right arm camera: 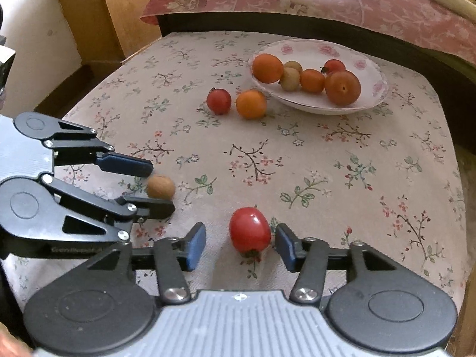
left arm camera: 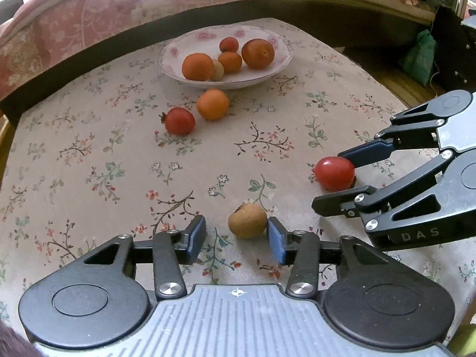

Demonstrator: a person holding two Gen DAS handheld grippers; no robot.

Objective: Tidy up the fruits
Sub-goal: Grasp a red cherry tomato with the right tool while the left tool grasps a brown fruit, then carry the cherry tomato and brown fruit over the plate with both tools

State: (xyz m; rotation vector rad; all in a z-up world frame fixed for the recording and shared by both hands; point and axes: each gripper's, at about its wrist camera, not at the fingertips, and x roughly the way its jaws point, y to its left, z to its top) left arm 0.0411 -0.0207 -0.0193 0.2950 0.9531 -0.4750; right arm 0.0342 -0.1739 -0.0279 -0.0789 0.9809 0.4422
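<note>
Floral tablecloth (left arm camera: 89,154), seen from both wrist views; dark bed frame (left arm camera: 297,9) along the far edge, wooden floor beyond the side edges. Left gripper (left arm camera: 236,238), fingers spread, around a brown longan (left arm camera: 247,220) on the cloth; right pad just beside the fruit, wide gap on the other side. Right gripper (right arm camera: 240,242), fingers spread, flanking a red tomato (right arm camera: 250,233), touching neither side. Broad bare cloth between both grippers and the flowered plate (right arm camera: 374,68) near the far edge. On the plate: three orange fruits, one small red, two pale ones partly hidden. Just beside the plate, a loose orange (right arm camera: 251,104) and a small red tomato (right arm camera: 219,101). Gripper bodies cut off at the lower frame edge.
</note>
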